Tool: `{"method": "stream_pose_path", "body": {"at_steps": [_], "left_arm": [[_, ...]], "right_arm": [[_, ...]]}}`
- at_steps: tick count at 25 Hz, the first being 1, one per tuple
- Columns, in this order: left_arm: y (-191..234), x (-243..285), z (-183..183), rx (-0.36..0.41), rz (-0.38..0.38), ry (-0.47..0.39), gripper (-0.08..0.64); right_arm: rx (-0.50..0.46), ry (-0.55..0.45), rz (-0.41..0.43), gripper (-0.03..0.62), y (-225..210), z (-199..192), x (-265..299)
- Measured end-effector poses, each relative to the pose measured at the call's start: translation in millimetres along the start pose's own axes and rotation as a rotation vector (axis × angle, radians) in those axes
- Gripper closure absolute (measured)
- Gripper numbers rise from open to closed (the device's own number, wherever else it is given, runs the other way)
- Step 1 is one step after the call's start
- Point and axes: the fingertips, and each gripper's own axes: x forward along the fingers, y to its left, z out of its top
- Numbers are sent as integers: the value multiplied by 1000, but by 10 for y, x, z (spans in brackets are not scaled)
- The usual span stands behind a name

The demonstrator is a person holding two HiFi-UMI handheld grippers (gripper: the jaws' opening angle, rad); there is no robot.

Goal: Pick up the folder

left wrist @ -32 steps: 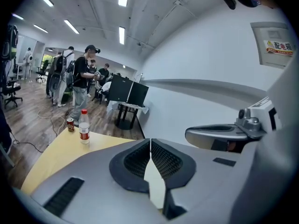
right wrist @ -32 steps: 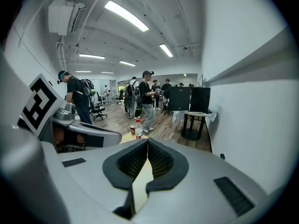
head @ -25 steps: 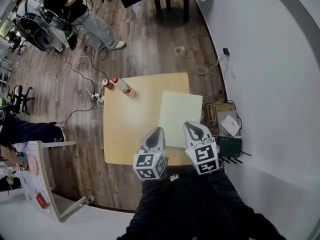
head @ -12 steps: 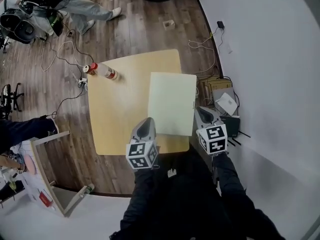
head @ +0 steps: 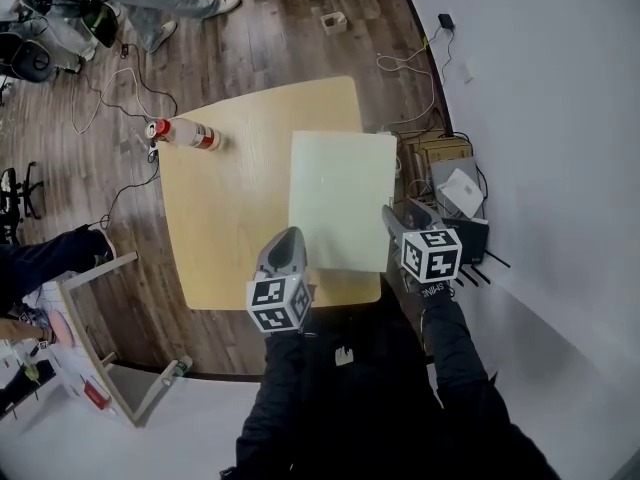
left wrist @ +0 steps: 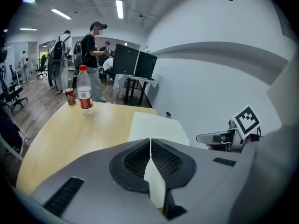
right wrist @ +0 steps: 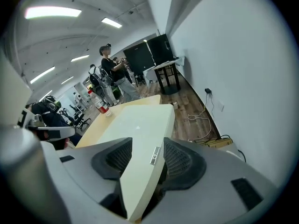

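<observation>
Dark wooden floor (head: pixel 250 28) filled the room ahead of both grippers, and a white wall (head: pixel 560 118) ran along the outer side of the right gripper (head: pixel 392 218). Under and ahead of the grippers stood a light wooden table (head: pixel 230 228).

On this table the folder (head: pixel 342 200) lay flat. It was pale cream in colour and reached from just ahead of the left gripper (head: pixel 287 240) across to the right gripper. Its long side near the right gripper hung a little over the table edge.

The left gripper had its jaws together with nothing held, and its tip was at the near corner of the folder. The right gripper's jaws had just been opening and stood half apart. The overhanging edge of the folder passed between them, but the pads did not press on it yet.

Far ahead of the left gripper, at the far corner of the table, stood a water bottle (head: pixel 190 133) with a red label, and a can (head: pixel 157 128) was beside it. A small metal tag (right wrist: pixel 155 155) sat on the folder edge, right between the right jaws.

I judged the folder to be light, thin and rather stiff, with a smooth cover that could slip. Because it lay flat, the overhanging edge seemed the best place to take hold. A one-sided grip might let the far part sag.
</observation>
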Motion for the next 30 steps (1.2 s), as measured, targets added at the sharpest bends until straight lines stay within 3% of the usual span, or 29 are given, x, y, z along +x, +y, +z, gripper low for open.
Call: {"method": "stream_pose_path", "body": {"at_steps": [9, 19, 25, 30], "left_arm": [[307, 206, -17, -2, 45, 12, 520], [466, 445, -61, -1, 61, 38, 520], [499, 528, -69, -5, 66, 42, 521], [520, 542, -102, -4, 72, 48, 520]], "right_arm": [[142, 22, 50, 271, -159, -121, 391], [284, 57, 148, 219, -274, -244, 723], [438, 76, 303, 179, -247, -292, 893], [507, 72, 454, 166, -196, -278, 986]]}}
